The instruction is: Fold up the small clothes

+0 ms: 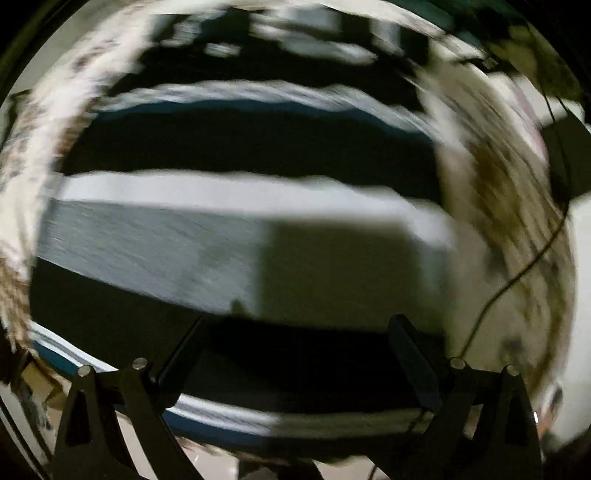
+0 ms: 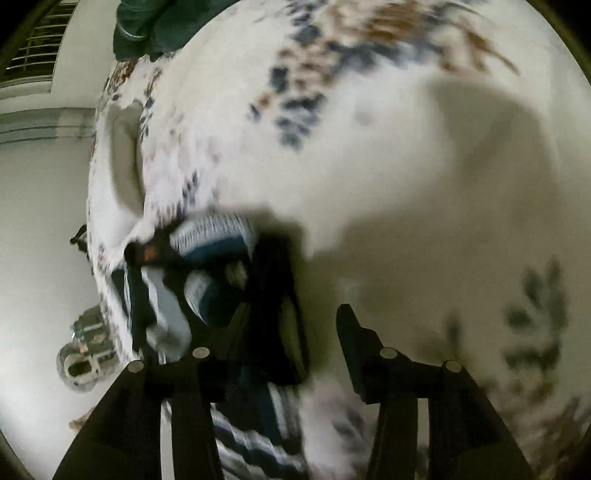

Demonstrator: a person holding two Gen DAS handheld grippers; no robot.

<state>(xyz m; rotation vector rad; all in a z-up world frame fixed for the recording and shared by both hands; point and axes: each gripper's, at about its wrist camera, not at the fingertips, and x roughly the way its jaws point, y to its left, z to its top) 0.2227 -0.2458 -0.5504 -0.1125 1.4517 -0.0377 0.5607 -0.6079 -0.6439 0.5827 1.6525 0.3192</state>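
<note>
A striped garment point(image 1: 236, 206) in black, grey, white and teal fills the left wrist view, spread over a white floral sheet point(image 1: 498, 206). My left gripper point(image 1: 299, 339) is open just above the garment, its fingers point(image 1: 413, 354) wide apart with nothing between them. In the right wrist view the same garment point(image 2: 207, 266) lies bunched at the lower left on the floral sheet point(image 2: 369, 147). My right gripper point(image 2: 306, 332) is open beside the bunched cloth, with the left finger point(image 2: 273, 317) over the dark fabric. Both views are motion-blurred.
A black cable point(image 1: 517, 273) runs over the sheet at the right in the left wrist view. A dark green cloth point(image 2: 155, 22) lies at the top of the right wrist view. The bed edge and pale floor point(image 2: 37, 221) are on the left.
</note>
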